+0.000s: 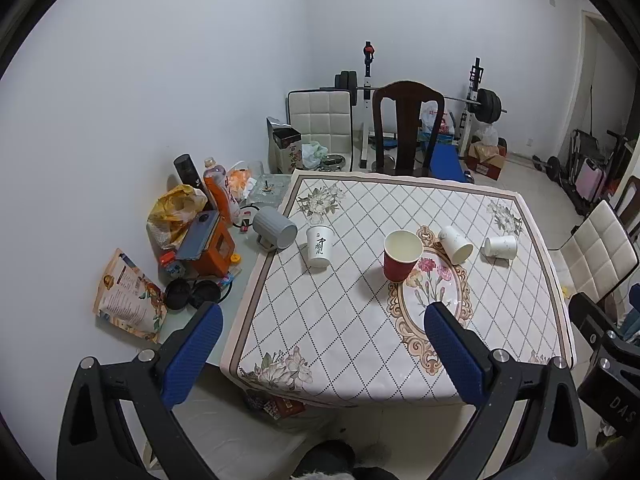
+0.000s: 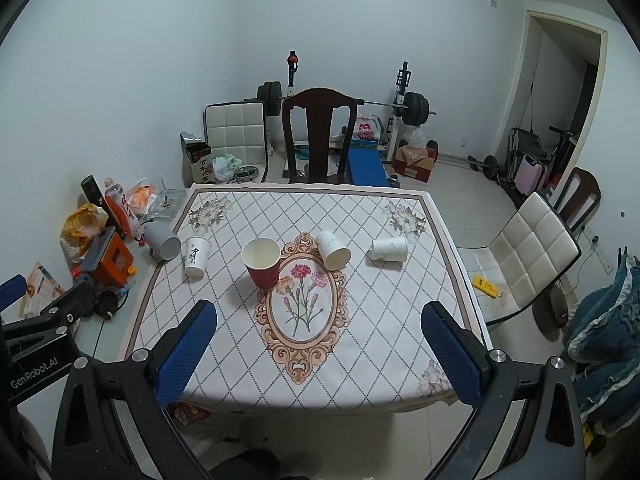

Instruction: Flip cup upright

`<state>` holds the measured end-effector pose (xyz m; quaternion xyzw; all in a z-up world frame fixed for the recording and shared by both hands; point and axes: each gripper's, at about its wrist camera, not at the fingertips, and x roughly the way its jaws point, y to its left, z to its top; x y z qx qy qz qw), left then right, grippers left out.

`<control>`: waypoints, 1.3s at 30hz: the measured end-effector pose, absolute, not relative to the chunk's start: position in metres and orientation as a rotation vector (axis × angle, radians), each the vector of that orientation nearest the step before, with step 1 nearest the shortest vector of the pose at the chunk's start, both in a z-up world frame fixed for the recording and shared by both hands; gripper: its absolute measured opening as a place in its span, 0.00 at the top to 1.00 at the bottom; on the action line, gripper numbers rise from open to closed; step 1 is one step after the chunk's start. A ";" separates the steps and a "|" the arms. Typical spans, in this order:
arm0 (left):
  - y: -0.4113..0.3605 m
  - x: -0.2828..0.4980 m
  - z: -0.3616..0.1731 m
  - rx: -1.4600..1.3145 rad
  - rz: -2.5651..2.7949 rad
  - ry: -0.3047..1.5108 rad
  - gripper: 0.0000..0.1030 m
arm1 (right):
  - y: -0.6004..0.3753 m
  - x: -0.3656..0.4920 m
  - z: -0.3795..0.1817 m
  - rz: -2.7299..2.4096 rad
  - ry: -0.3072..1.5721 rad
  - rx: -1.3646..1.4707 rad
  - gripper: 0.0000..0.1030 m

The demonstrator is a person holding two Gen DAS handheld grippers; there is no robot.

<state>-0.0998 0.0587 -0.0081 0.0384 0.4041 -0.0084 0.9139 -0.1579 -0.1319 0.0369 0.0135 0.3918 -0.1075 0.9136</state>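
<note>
Blue-padded fingers [image 1: 192, 356] of the left gripper [image 1: 324, 356] stand wide apart with nothing between them, held above the table's near edge; the right gripper [image 2: 320, 354] is spread just as wide and grips nothing either, its fingers [image 2: 452, 354] framing the near part of the table [image 2: 360, 360]. A grey mug [image 2: 162, 242] lies on its side at the table's left edge, beside a heap of bottles and bags. Just to its right, a white paper cup with black lettering [image 2: 196, 256] stands mouth down on the quilted floral cloth. A red paper cup [image 2: 262, 262] stands upright near the table's middle, its pale inside showing, at the left rim of the cloth's oval flower medallion. A white marbled cup [image 2: 332, 250] lies tipped on its side at the medallion's upper right, mouth toward the near edge. Another white marbled cup [image 2: 389, 249] lies on its side toward the right edge, mouth facing right. A dark wooden chair [image 2: 318, 136] stands at the far edge, a barbell rack behind it.
</note>
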 end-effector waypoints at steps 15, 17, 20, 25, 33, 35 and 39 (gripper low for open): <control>0.062 -0.110 -0.010 0.084 -0.017 0.840 0.00 | -0.128 -0.166 0.042 -0.204 0.810 0.026 0.00; 0.062 -0.112 -0.011 0.084 -0.019 0.843 0.00 | -0.127 -0.167 0.042 -0.203 0.810 0.027 0.00; 0.061 -0.114 -0.013 0.078 -0.018 0.843 0.00 | -0.128 -0.168 0.043 -0.205 0.809 0.024 0.00; 0.059 -0.116 -0.012 0.066 -0.020 0.837 0.00 | -0.128 -0.168 0.042 -0.206 0.811 0.021 0.00; 0.058 -0.116 -0.009 0.061 -0.015 0.832 0.00 | -0.128 -0.170 0.042 -0.204 0.813 0.025 0.00; 0.058 -0.116 -0.008 0.060 -0.012 0.831 0.00 | -0.127 -0.171 0.042 -0.204 0.812 0.027 0.00; 0.060 -0.117 -0.005 0.054 -0.009 0.826 0.00 | -0.126 -0.170 0.041 -0.199 0.817 0.029 0.00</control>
